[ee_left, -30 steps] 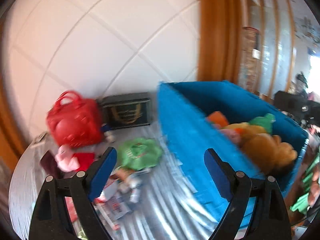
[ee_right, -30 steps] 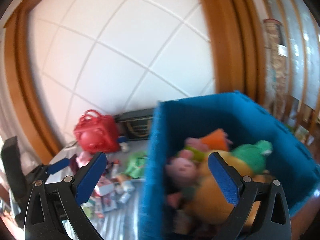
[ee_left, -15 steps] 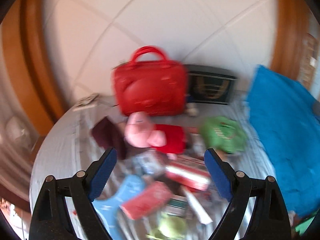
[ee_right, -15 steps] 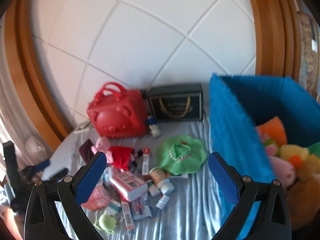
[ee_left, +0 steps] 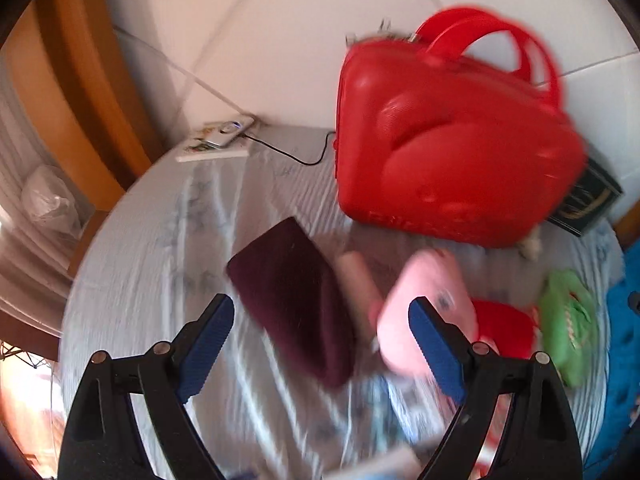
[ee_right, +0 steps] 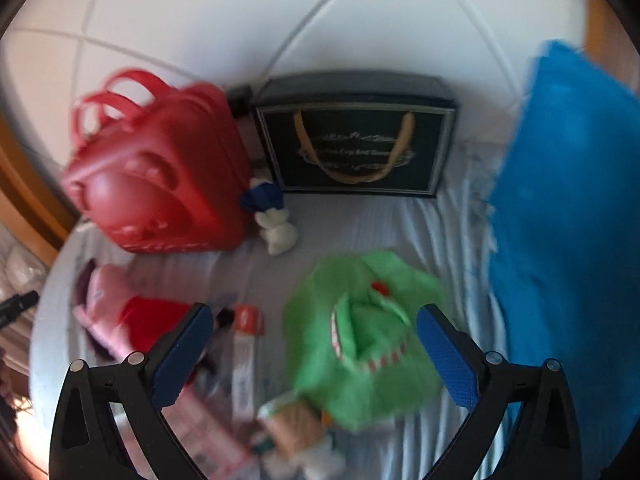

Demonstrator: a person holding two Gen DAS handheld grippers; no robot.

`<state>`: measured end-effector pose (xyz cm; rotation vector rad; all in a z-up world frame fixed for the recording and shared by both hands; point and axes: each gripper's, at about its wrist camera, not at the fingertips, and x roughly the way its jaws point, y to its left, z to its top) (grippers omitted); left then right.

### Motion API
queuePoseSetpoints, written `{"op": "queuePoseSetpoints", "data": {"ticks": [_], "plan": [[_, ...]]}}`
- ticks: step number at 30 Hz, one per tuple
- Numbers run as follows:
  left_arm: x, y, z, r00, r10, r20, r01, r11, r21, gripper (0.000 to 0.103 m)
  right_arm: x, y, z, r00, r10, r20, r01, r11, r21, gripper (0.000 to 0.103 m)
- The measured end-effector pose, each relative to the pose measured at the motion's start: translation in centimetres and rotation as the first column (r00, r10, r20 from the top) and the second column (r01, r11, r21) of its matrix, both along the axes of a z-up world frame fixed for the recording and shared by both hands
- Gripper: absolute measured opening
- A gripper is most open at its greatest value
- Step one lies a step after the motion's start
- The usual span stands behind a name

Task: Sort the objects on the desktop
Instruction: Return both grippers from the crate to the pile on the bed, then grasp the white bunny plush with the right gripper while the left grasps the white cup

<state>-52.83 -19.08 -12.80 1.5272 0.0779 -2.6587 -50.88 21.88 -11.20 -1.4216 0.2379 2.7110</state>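
Observation:
My left gripper (ee_left: 320, 344) is open and empty above a dark maroon pouch (ee_left: 292, 296) and a pink pig plush in a red dress (ee_left: 428, 308). A red plastic case with handles (ee_left: 448, 152) stands behind them. My right gripper (ee_right: 316, 352) is open and empty, low over a green plush toy (ee_right: 360, 332). In the right wrist view the pink pig plush (ee_right: 116, 312) lies at the left, with tubes and small packets (ee_right: 244, 352) between. The blue fabric bin (ee_right: 560, 240) stands at the right.
A dark gift bag with gold handles (ee_right: 356, 148) stands against the white tiled wall. A small white and blue figure (ee_right: 272, 220) lies before it. A white device with a cable (ee_left: 224, 140) sits at the table's far left corner. The table edge curves at left.
Both grippers have swung left, away from the blue bin, and dropped closer to the table. The left now looks at the maroon pouch and pig, the right at the green plush.

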Motion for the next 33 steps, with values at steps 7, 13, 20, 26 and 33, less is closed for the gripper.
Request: {"op": "queuePoseSetpoints", "data": {"ticks": [7,13,20,26,33], "plan": [[-8.8,1.1,-8.3,0.989,-0.043,0.14,0.039,0.999,0.031,0.09,-11.8,-1.7,-7.7,0.99,0.114,0.079,-0.116,0.993,0.018,0.103],[-8.5,-2.7,-11.8,0.979,0.027,0.201,-0.05,0.993,0.11,0.092,-18.0,-2.9,-13.5,0.984,0.133,0.121,-0.139,0.99,0.038,0.103],[-0.3,-3.3,-13.8,0.934,-0.018,0.357,0.021,1.0,-0.007,0.092,-17.8,-3.6,-15.8,0.973,0.171,0.155,-0.175,0.984,0.014,0.044],[7.0,-3.4,-13.3,0.918,-0.046,0.395,0.045,0.999,0.013,0.092,-11.4,-5.7,-15.8,0.903,0.363,0.231,-0.334,0.93,-0.155,0.043],[7.0,-0.1,-3.9,0.989,-0.078,0.125,0.079,0.997,-0.005,0.092,-7.6,-4.7,-12.9,0.919,0.353,0.177,-0.336,0.934,-0.123,0.043]]}}
